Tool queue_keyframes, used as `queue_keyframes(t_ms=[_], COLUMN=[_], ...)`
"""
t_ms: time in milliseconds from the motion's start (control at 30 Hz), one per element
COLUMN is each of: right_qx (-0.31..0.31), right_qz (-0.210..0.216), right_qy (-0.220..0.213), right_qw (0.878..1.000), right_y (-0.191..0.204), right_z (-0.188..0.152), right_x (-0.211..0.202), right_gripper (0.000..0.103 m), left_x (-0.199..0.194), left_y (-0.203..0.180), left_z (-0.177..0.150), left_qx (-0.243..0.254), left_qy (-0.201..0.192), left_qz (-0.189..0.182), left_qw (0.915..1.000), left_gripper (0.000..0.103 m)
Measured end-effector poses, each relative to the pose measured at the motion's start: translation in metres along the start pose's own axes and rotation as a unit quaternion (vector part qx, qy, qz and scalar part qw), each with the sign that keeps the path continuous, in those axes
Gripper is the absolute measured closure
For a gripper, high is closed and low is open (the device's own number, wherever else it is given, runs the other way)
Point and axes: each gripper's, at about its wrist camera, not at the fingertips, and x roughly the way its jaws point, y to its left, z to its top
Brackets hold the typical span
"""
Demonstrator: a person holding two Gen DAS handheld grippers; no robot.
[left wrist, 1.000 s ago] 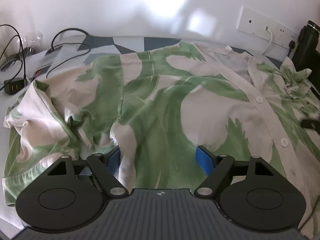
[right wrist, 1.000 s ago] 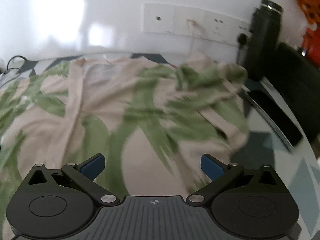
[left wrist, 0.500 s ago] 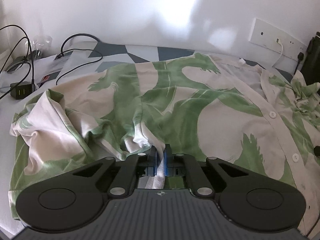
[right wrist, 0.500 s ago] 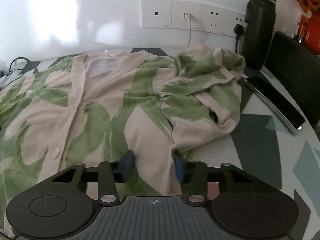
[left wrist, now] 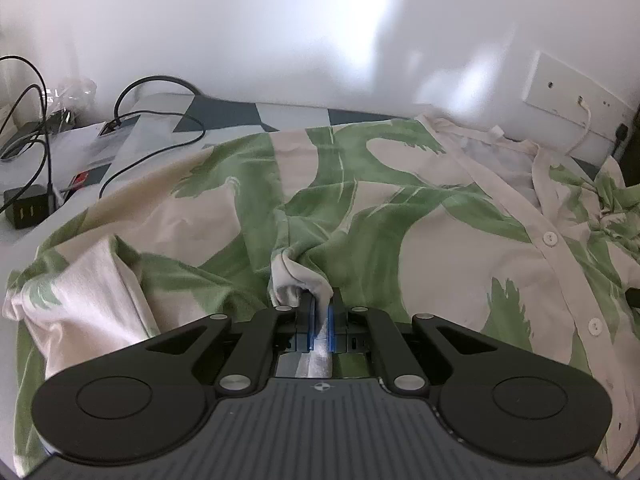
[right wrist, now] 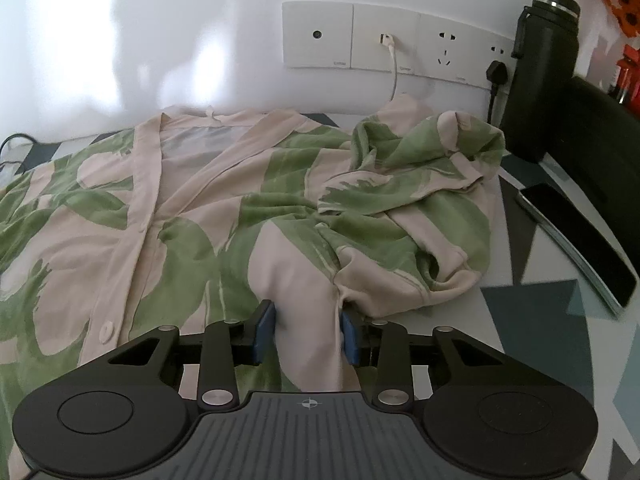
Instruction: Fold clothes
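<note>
We see a green-and-cream shirt [left wrist: 400,208] spread flat on a patterned table [right wrist: 532,308], its front up and its button strip [left wrist: 556,264] running from collar to hem. In the left wrist view the collar lies toward 1 o'clock near the wall and the hem comes toward us at 5 o'clock, so the shirt's long axis runs roughly from the wall to our edge of the table. Our left gripper [left wrist: 320,312] has its jaws clenched on a pinched ridge of the shirt's cloth, which bunches up just ahead of the blue pads [left wrist: 310,320]. Our right gripper [right wrist: 304,330] has its jaws partly apart, with a cream fold of the shirt between the two pads and touching both. A crumpled sleeve [right wrist: 424,168] lies heaped at 1 o'clock in the right wrist view. Beyond it a dark bottle [right wrist: 540,64] stands against the wall beside the sockets [right wrist: 400,40], and a phone [right wrist: 580,244] lies at 3 o'clock. Black cables [left wrist: 132,128] and a charger [left wrist: 28,210] sit at 10 o'clock in the left wrist view.
</note>
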Motion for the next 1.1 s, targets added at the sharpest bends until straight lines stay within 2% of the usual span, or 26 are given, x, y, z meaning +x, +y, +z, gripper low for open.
queue_keyframes(t_ms=[167,233,300,367,400,500,567,633,733,900,1100], right_qx=[-0.001,-0.001,0.009,0.019,0.017,0.011,0.022,0.037,0.066,0.107,0.115], right_qz=[0.002,0.005,-0.001,0.009,0.012,0.005,0.012,0.02,0.025,0.031,0.037], right_qy=[0.0,0.001,0.01,0.021,0.026,0.027,0.015,0.004,-0.007,-0.016,-0.03], right_qw=[1.0,1.0,1.0,1.0,0.999,1.0,1.0,0.999,0.998,0.994,0.992], right_y=[-0.003,-0.008,-0.016,-0.026,-0.029,-0.033,-0.042,-0.054,-0.077,-0.118,-0.148], right_z=[-0.001,-0.001,-0.004,-0.007,-0.009,-0.017,-0.022,-0.028,-0.039,-0.063,-0.084], right_x=[0.001,0.002,0.002,-0.001,-0.004,-0.023,-0.041,-0.061,-0.088,-0.127,-0.16], right_gripper=[0.068,0.061,0.033,0.031,0.031,0.031,0.031,0.031,0.031,0.031,0.032], left_x=[0.004,0.001,-0.003,-0.007,-0.009,-0.021,-0.045,-0.074,-0.109,-0.151,-0.188], left_y=[-0.002,0.001,0.004,0.009,0.009,0.001,-0.003,-0.003,0.0,0.015,0.033], left_z=[0.005,0.002,-0.002,-0.003,-0.004,-0.01,-0.02,-0.033,-0.055,-0.096,-0.145], left_qx=[-0.002,-0.001,-0.001,-0.006,-0.004,0.029,0.031,0.023,0.024,0.002,-0.05], left_qy=[0.004,0.005,0.005,0.019,0.032,0.062,0.044,0.015,-0.002,0.01,0.022], left_qz=[0.001,-0.015,-0.032,-0.066,-0.069,-0.018,-0.017,-0.038,-0.027,-0.004,0.006], left_qw=[1.0,0.9999,0.9995,0.9976,0.9971,0.9975,0.9984,0.9989,0.9994,0.9999,0.9985], left_gripper=[0.094,0.088,0.07,0.02,0.015,0.015,0.016,0.016,0.016,0.016,0.027])
